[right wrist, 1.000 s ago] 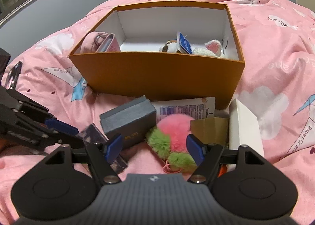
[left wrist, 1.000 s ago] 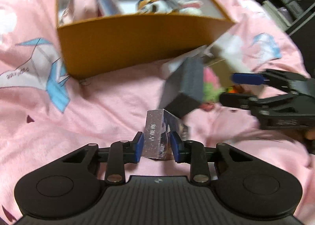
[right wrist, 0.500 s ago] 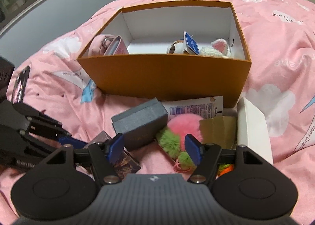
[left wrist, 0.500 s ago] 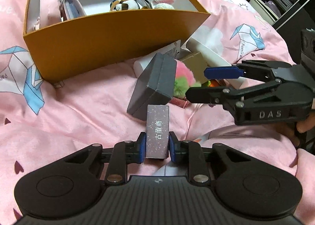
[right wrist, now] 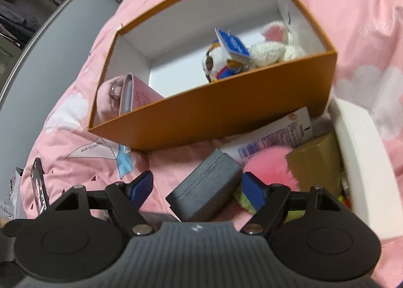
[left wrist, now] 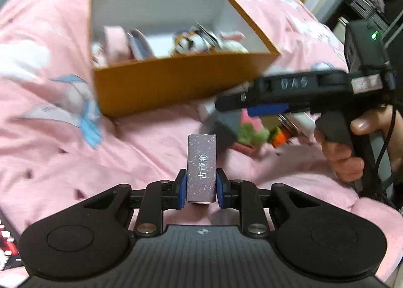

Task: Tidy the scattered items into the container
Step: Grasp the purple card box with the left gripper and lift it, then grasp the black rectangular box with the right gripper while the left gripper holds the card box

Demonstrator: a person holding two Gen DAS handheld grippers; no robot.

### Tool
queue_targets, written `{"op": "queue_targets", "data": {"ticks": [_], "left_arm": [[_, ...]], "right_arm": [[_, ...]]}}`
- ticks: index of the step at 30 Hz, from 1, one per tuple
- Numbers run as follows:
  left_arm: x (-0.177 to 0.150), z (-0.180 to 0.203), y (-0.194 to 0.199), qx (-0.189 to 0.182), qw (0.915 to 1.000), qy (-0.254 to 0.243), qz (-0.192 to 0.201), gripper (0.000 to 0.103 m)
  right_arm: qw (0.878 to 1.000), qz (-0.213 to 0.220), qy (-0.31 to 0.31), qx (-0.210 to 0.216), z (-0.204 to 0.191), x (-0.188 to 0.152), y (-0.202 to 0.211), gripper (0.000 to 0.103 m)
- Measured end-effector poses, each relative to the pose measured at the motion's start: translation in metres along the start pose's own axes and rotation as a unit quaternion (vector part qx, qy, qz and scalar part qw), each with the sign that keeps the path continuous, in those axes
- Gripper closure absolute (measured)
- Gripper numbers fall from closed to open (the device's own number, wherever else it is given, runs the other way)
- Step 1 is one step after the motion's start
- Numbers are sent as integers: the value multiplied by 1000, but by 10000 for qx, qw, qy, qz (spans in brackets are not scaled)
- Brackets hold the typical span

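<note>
A slim mauve carton (left wrist: 202,167), pinched between the left gripper's (left wrist: 201,191) pads, now rides clear of the pink quilt (left wrist: 141,152) below the orange box (left wrist: 176,86), ready for dropping in. The right gripper (right wrist: 199,187), jaws opening, has closed in around the grey case (right wrist: 206,184), untouched.
</note>
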State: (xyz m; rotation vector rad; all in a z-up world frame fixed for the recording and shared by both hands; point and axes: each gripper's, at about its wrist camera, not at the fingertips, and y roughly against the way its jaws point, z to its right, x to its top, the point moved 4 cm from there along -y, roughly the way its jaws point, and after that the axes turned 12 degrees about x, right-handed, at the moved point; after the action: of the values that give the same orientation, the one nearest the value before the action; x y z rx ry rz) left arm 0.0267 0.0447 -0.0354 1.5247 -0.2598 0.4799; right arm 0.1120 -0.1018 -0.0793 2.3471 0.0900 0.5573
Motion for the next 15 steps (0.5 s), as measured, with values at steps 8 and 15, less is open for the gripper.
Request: {"op": "queue_targets", "data": {"ticks": [8,15], "left_arm": [[6,-6,-15,587,9983,-29,62,77],[2,-9,-32,482,9987,140,-132,77]], "right_arm": [[9995,-243,-180,-105,11,-7,-13,31],[9980,-396,490,-88,1,-20,-7,45]]}}
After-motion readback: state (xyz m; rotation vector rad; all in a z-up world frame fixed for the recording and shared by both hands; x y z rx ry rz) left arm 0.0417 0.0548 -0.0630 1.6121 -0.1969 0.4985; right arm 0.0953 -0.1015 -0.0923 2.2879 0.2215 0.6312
